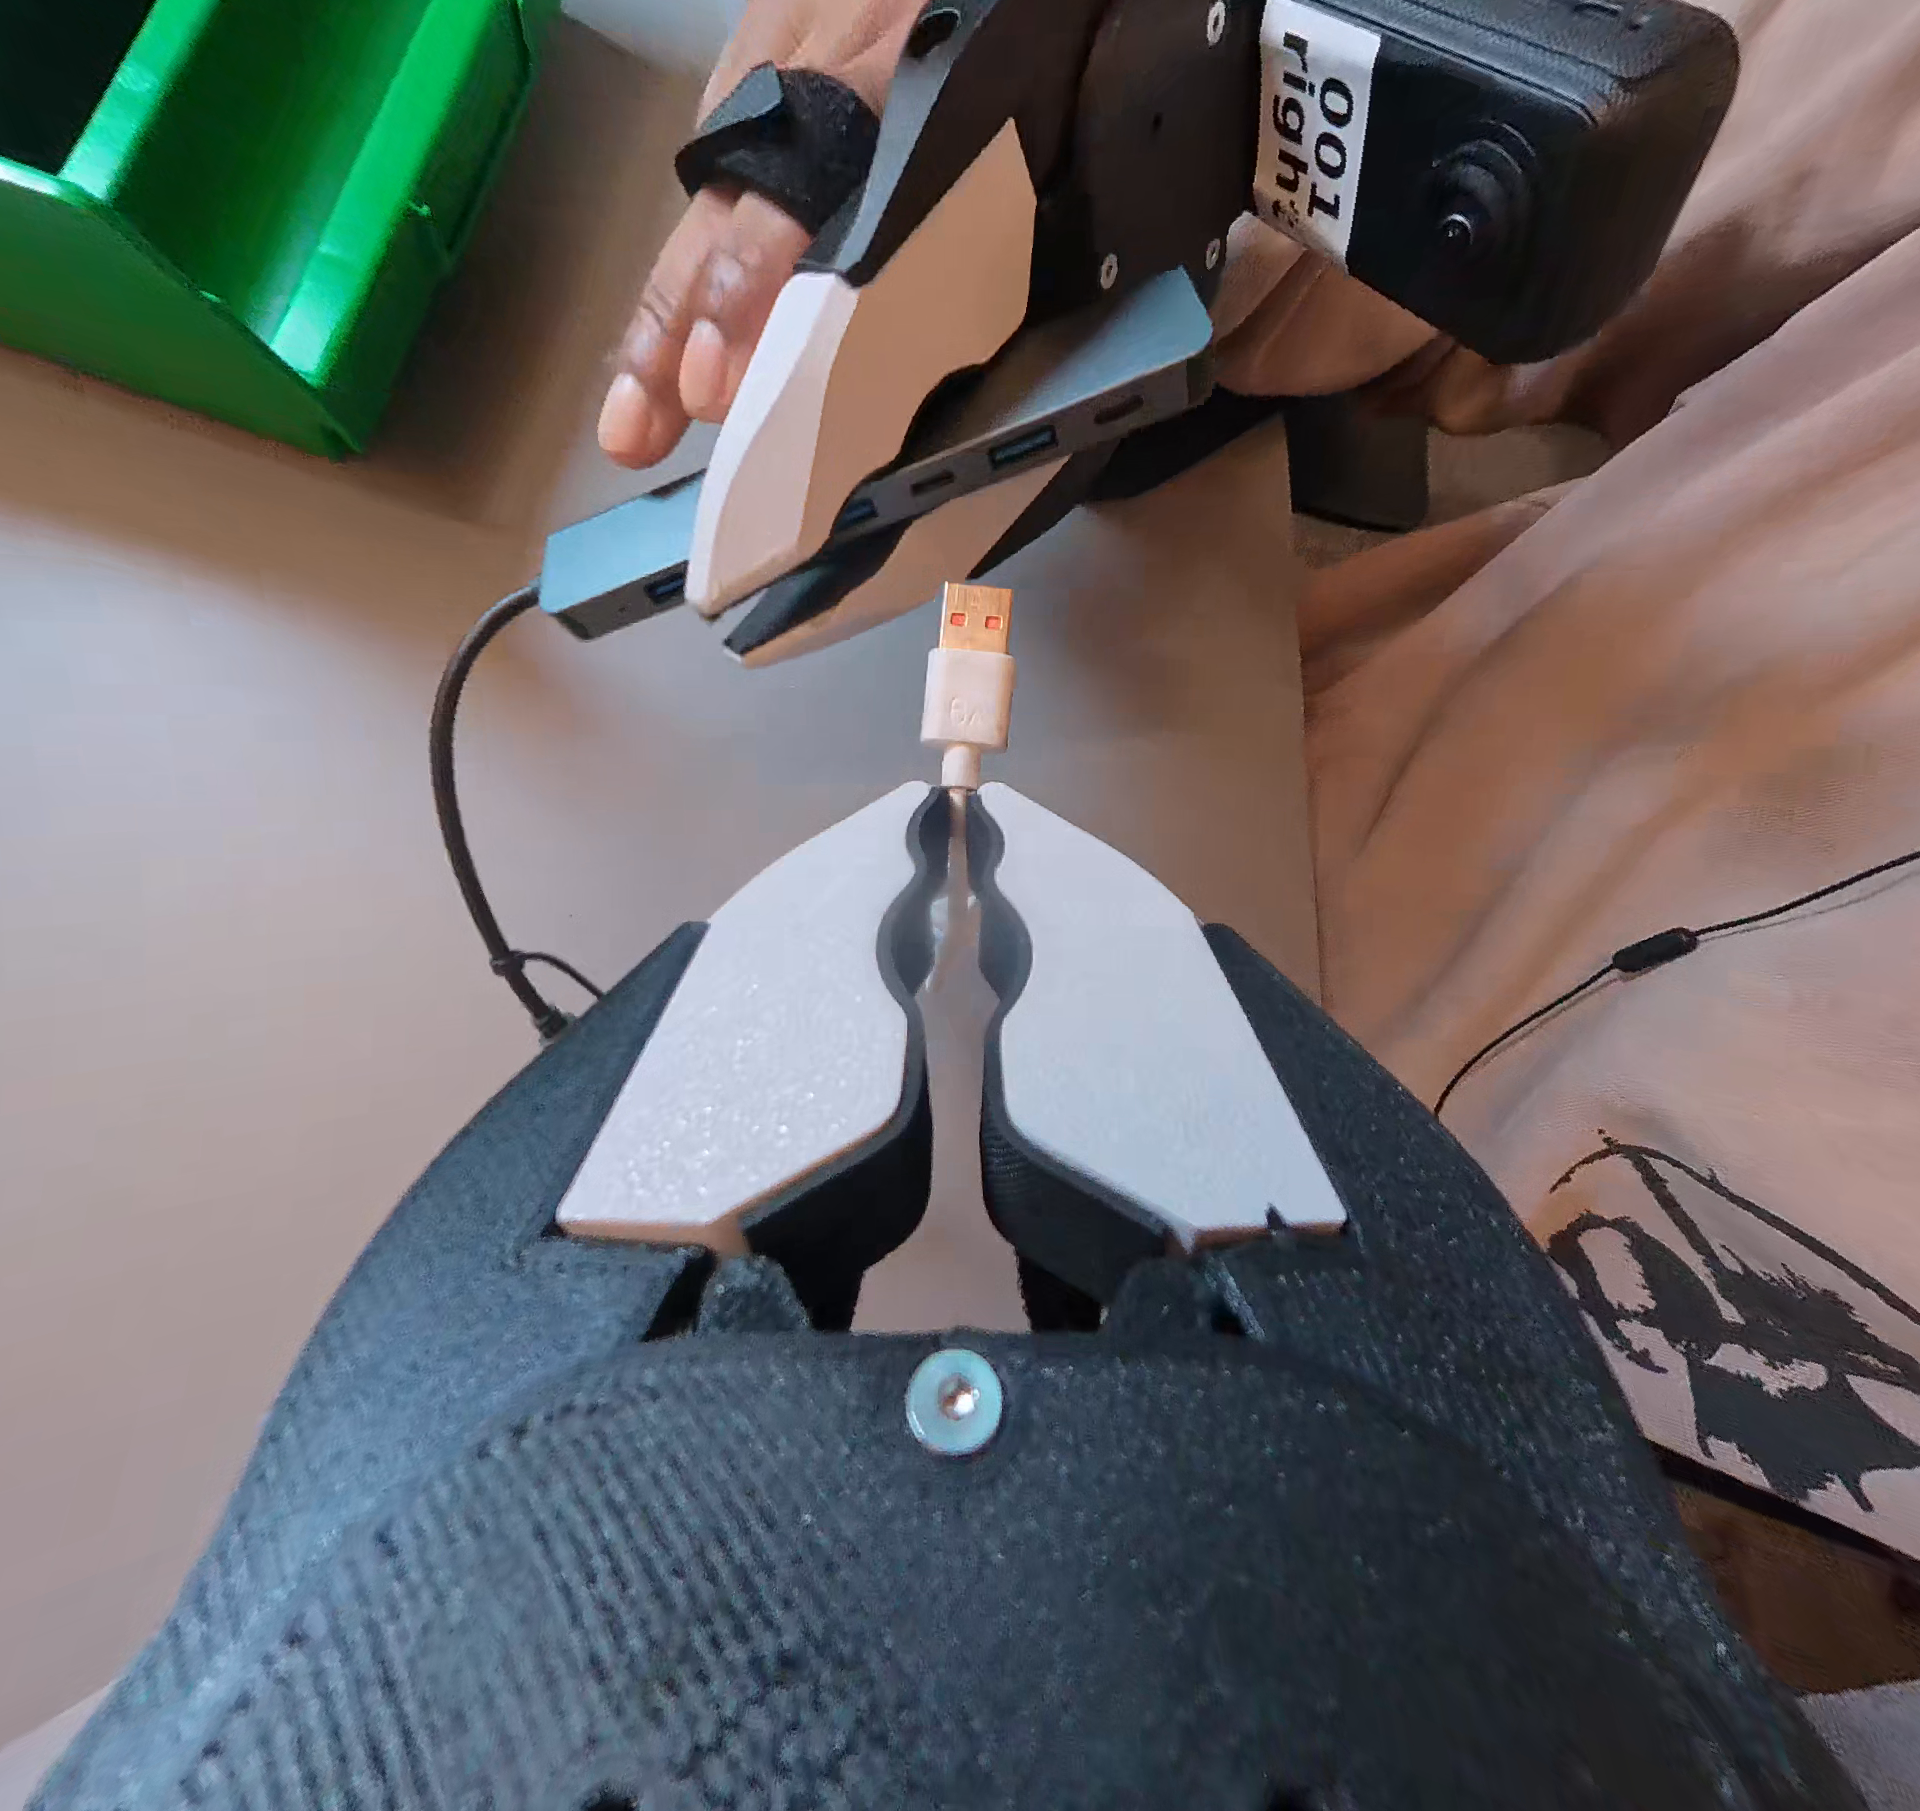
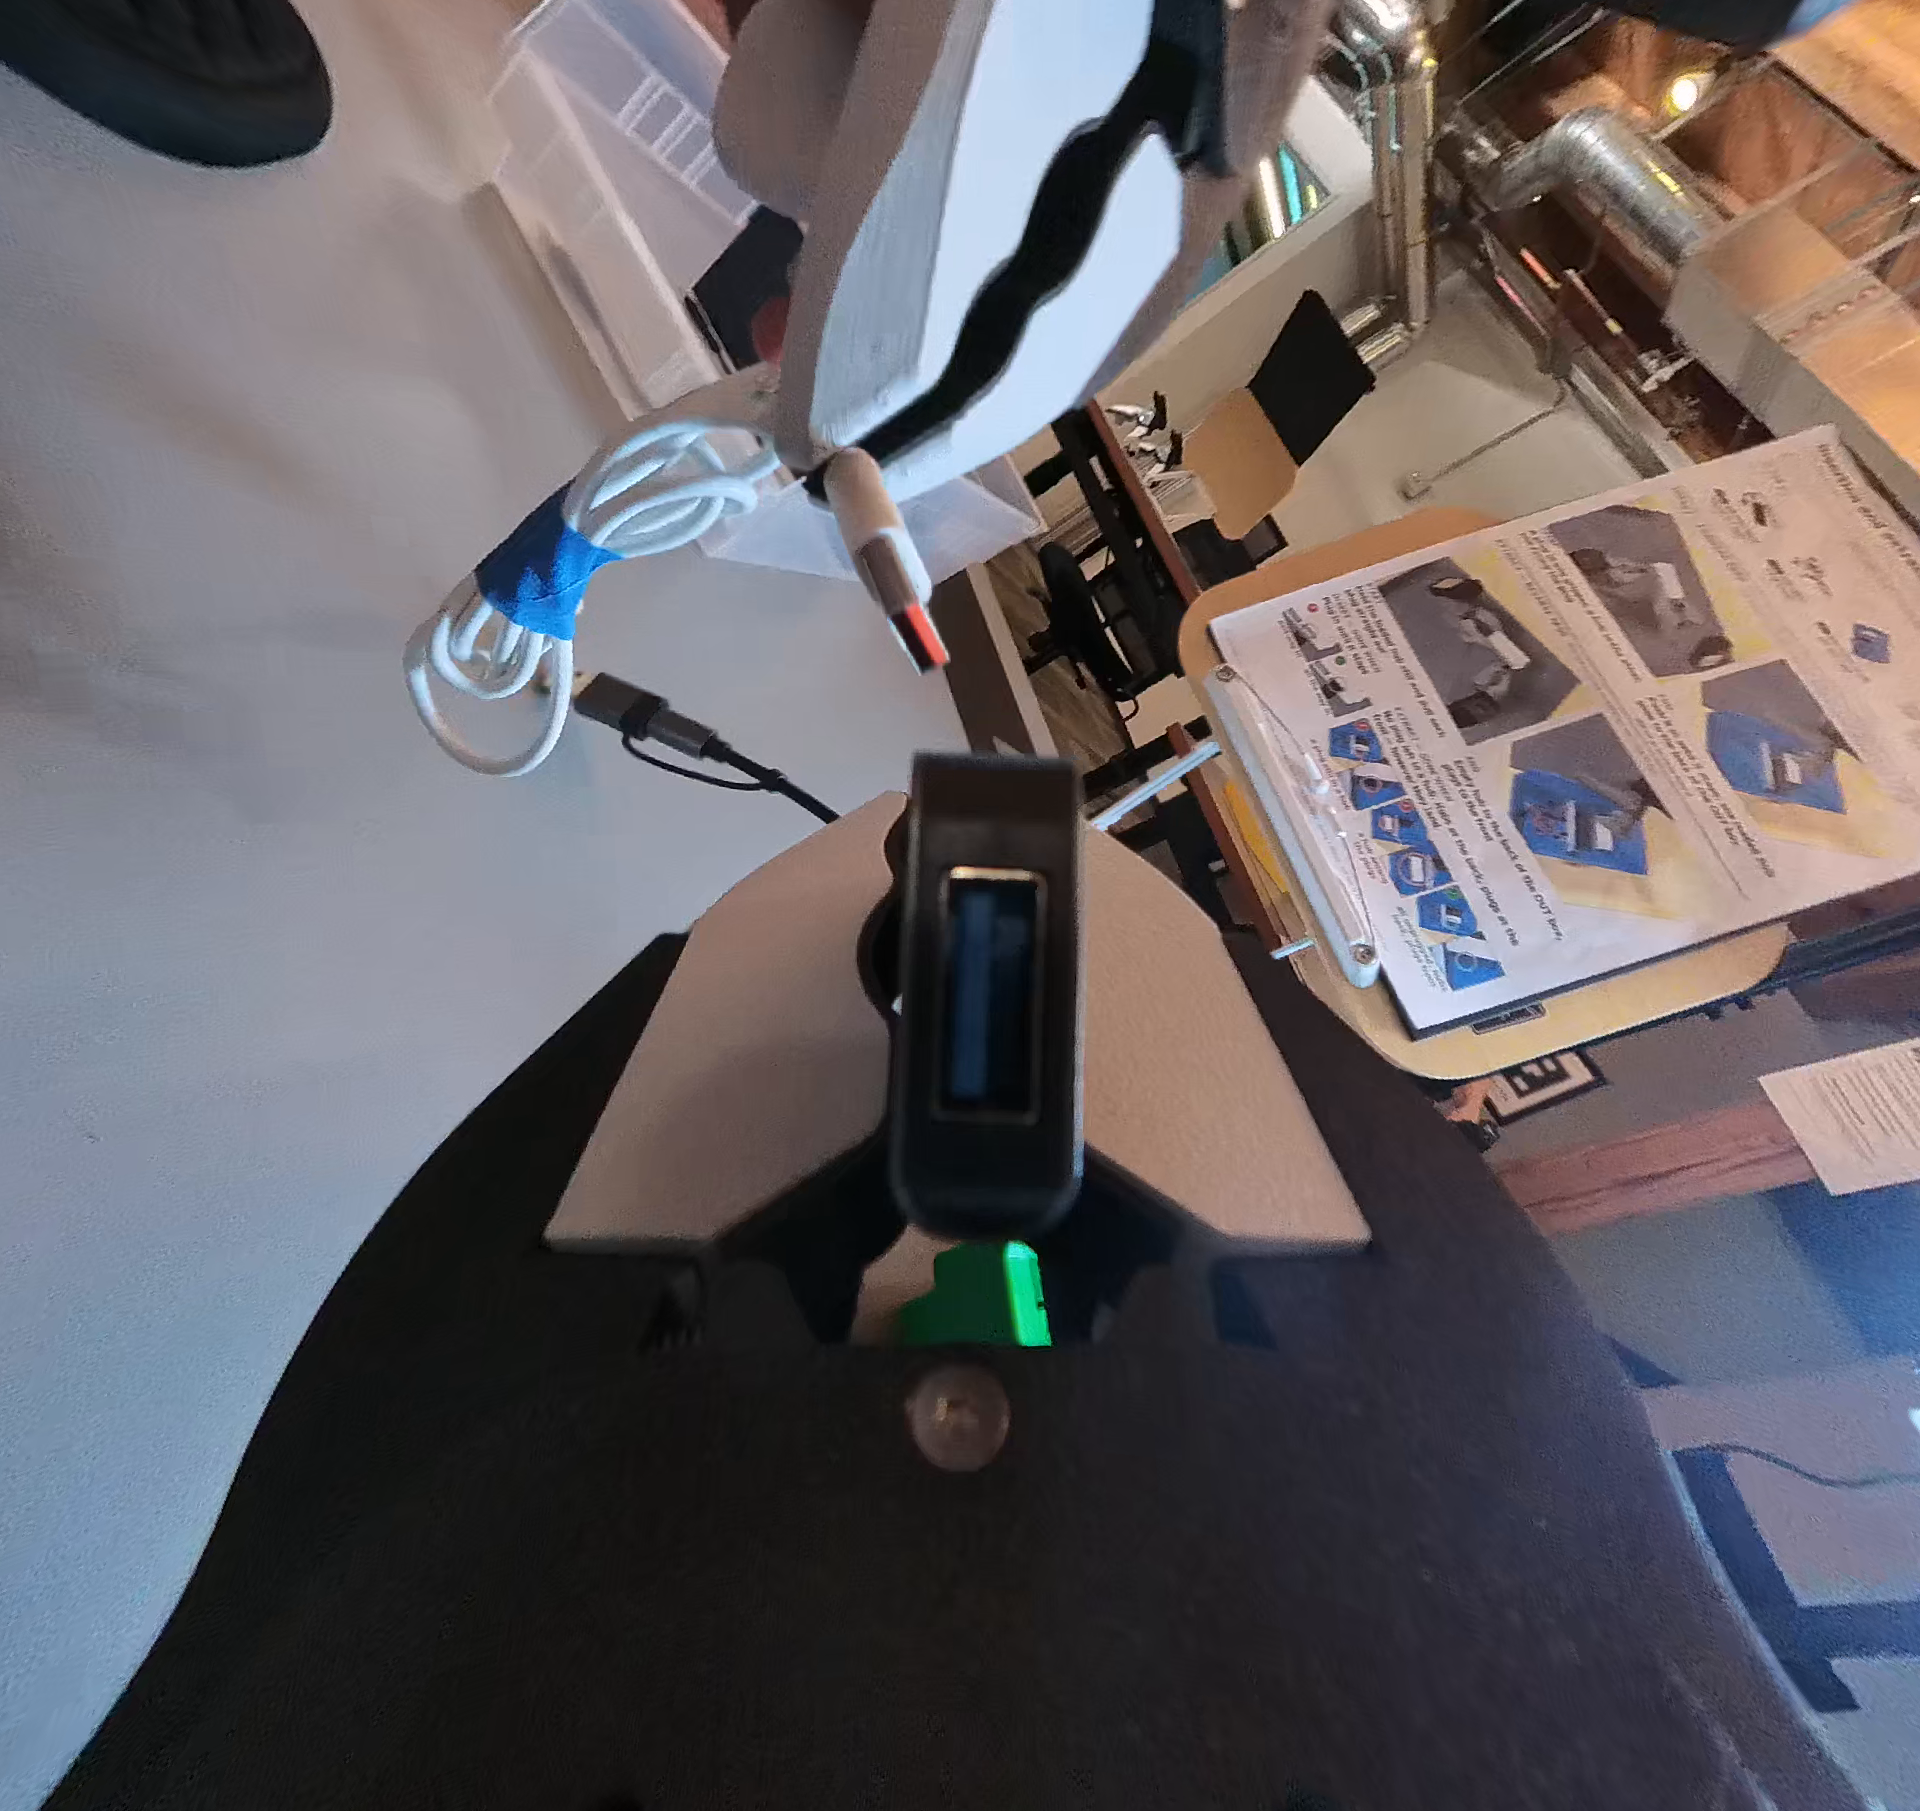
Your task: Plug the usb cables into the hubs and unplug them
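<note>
My left gripper (image 1: 961, 797) is shut on a white USB cable just behind its plug (image 1: 972, 665), which sticks out past the fingertips with its orange-tongued metal end pointing at the hub. My right gripper (image 1: 743, 618) is shut across a flat grey hub (image 1: 1101, 379) and holds it above the table. The plug is a short gap away from the hub's row of ports, not touching. In the right wrist view, my right gripper (image 2: 982, 816) holds the hub (image 2: 982, 992) end-on, showing a blue port. The left gripper (image 2: 831, 468) holds the plug (image 2: 896, 572) above it.
A green box (image 1: 239, 151) stands at the back left. The hub's black lead (image 1: 457, 795) trails to its own plug (image 2: 644, 712) on the white table. The white cable's coil, bound with blue tape (image 2: 540, 587), lies beside it. A clear plastic box (image 2: 603, 203) and a clipboard (image 2: 1558, 722) stand farther off. My hands' fingertips stand some 6 cm from each other.
</note>
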`<act>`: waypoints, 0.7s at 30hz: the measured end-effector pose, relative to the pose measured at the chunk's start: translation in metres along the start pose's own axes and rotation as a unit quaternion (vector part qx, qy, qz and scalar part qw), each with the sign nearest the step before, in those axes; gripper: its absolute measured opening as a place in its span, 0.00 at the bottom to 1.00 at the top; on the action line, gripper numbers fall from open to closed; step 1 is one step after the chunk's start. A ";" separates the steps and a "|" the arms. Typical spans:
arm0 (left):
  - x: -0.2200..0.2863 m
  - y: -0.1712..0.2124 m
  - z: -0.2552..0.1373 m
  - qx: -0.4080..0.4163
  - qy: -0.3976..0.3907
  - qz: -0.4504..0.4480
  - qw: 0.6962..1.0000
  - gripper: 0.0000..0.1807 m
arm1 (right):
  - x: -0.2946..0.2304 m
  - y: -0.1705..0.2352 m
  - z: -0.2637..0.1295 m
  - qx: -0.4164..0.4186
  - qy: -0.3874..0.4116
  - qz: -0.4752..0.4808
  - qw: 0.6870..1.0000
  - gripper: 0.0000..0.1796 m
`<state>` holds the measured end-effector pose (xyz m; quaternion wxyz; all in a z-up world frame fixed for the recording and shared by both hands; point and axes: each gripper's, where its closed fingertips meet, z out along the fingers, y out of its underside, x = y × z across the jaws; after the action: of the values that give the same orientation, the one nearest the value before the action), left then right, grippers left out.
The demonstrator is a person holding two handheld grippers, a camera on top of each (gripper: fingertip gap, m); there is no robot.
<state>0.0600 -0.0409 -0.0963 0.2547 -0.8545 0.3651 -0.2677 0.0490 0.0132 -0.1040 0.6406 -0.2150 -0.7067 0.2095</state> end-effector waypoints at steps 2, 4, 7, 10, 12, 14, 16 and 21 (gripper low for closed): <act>0.000 0.000 0.006 -0.015 0.004 0.002 1.000 0.02 | -0.006 0.001 0.003 -0.004 -0.007 -0.010 1.000 0.07; -0.002 -0.001 0.009 -0.025 0.008 -0.002 1.000 0.02 | -0.010 0.002 0.005 -0.006 -0.012 -0.015 1.000 0.07; 0.000 -0.002 0.015 -0.038 0.025 -0.011 0.999 0.02 | -0.014 0.003 0.007 -0.015 -0.011 -0.036 0.999 0.07; 0.005 -0.002 0.021 -0.050 0.038 -0.021 0.998 0.02 | -0.015 0.008 0.009 -0.034 -0.005 -0.058 0.998 0.07; 0.004 -0.001 0.023 -0.061 0.032 -0.028 0.997 0.02 | -0.016 0.011 0.009 -0.044 -0.003 -0.070 0.997 0.07; 0.003 -0.001 0.025 -0.069 0.027 -0.038 0.997 0.02 | -0.015 0.015 0.009 -0.054 0.002 -0.088 0.995 0.07; 0.002 0.001 0.025 -0.078 0.024 -0.044 0.996 0.02 | -0.015 0.016 0.009 -0.061 0.006 -0.107 0.992 0.07; -0.003 0.008 0.024 -0.103 0.014 -0.054 0.993 0.02 | -0.019 0.015 0.012 -0.074 0.011 -0.142 0.987 0.06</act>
<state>0.0704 -0.0375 -0.1197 0.1448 -0.8910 0.3474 -0.2541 0.0392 0.0147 -0.1289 0.6542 -0.1617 -0.7364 0.0609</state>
